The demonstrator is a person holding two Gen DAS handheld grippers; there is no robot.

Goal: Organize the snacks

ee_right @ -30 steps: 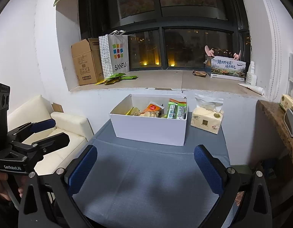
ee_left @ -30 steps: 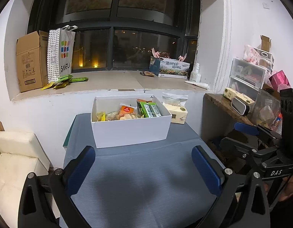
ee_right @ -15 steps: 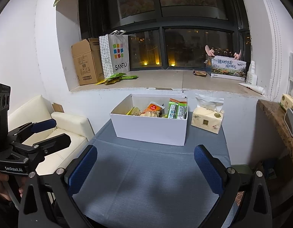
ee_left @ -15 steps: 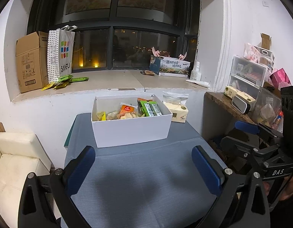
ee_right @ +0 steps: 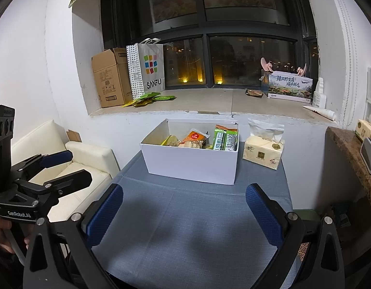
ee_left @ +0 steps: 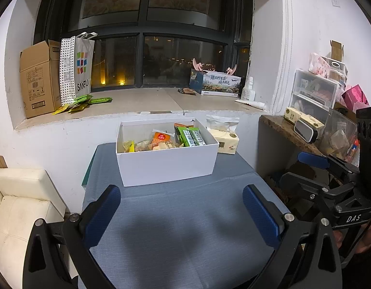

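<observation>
A white open box point(ee_left: 166, 166) point(ee_right: 190, 166) stands at the far side of the blue-grey table point(ee_left: 180, 228) point(ee_right: 185, 228). Inside it lie snacks: green packets point(ee_left: 190, 137) point(ee_right: 225, 139), an orange packet point(ee_left: 161, 137) point(ee_right: 195, 136) and yellowish ones. My left gripper point(ee_left: 180, 200) point(ee_right: 72, 167) hovers open over the near table, holding nothing. My right gripper point(ee_right: 184, 197) point(ee_left: 301, 171) is open too, beside the left one at the table's right. More green snack packets point(ee_left: 89, 101) point(ee_right: 149, 97) lie on the window sill.
A tissue pack point(ee_left: 225, 142) point(ee_right: 262, 154) sits right of the box. On the sill stand a cardboard box point(ee_left: 38, 79), a SANFU bag point(ee_left: 76, 69) and a printed carton point(ee_left: 215, 85). A cream sofa point(ee_left: 16, 204) is left, a cluttered shelf point(ee_left: 306, 130) right.
</observation>
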